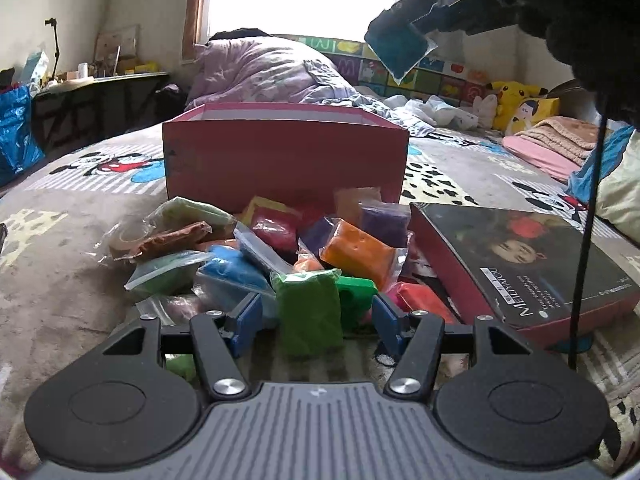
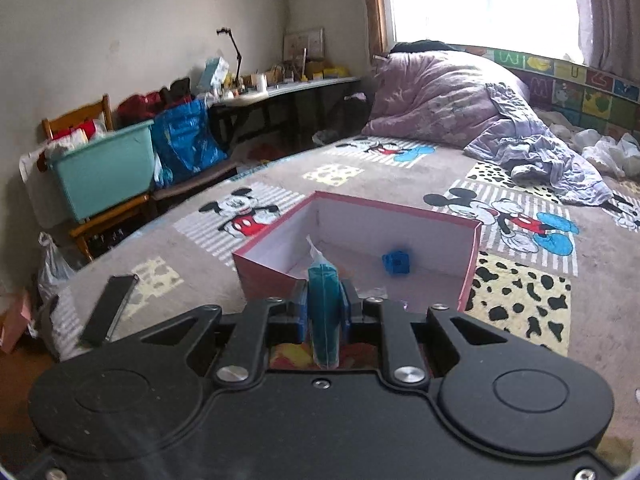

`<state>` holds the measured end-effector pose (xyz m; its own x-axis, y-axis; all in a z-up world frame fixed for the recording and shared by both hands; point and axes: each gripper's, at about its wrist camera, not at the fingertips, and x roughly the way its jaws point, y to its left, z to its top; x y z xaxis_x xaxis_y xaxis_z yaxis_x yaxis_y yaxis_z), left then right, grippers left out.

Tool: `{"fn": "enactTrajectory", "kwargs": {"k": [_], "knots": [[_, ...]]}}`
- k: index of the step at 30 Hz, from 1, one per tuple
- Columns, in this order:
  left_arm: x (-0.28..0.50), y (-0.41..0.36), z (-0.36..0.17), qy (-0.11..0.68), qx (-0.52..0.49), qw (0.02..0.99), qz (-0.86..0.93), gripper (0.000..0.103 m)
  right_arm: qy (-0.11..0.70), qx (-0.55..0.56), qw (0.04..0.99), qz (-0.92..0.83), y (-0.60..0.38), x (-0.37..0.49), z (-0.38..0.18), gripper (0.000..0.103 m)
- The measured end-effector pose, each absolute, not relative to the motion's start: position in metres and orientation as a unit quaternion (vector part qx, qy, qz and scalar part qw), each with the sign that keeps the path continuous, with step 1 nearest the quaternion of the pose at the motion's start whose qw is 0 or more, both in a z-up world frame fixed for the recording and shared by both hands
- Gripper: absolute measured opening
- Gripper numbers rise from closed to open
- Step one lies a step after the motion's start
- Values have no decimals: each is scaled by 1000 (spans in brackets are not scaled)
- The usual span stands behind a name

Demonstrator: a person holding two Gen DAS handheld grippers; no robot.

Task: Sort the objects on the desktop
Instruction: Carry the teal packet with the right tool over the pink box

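A pile of coloured clay packets (image 1: 280, 252) lies on the bed in front of an open pink box (image 1: 286, 156). My left gripper (image 1: 316, 312) is open, its blue pads either side of a green packet (image 1: 310, 304). My right gripper (image 2: 324, 304) is shut on a teal packet (image 2: 323, 312), held above the near edge of the pink box (image 2: 472, 264). A small blue cube (image 2: 395, 259) sits inside the box. In the left wrist view the right gripper (image 1: 432, 16) hangs high at upper right with the teal packet (image 1: 398, 46).
A dark book-like box lid (image 1: 524, 264) lies right of the pile. A black phone (image 2: 108, 308) rests on the bed's left edge. A rumpled purple duvet (image 2: 444, 96) and clothes fill the far side. A teal tub (image 2: 104, 172) and a blue bag (image 2: 184, 140) stand on chairs.
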<state>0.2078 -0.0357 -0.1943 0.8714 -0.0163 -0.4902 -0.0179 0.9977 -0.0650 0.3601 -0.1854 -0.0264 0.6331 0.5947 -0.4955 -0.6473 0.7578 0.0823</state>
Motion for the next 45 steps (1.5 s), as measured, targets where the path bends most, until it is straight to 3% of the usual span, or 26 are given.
{"fn": "enactTrajectory", "kwargs": {"k": [20, 45], "knots": [[211, -39, -198, 255, -26, 967, -5, 59, 281, -56, 892, 349, -168, 418, -31, 15], [214, -30, -195, 250, -28, 968, -5, 59, 394, -83, 858, 318, -132, 513, -75, 15]]}}
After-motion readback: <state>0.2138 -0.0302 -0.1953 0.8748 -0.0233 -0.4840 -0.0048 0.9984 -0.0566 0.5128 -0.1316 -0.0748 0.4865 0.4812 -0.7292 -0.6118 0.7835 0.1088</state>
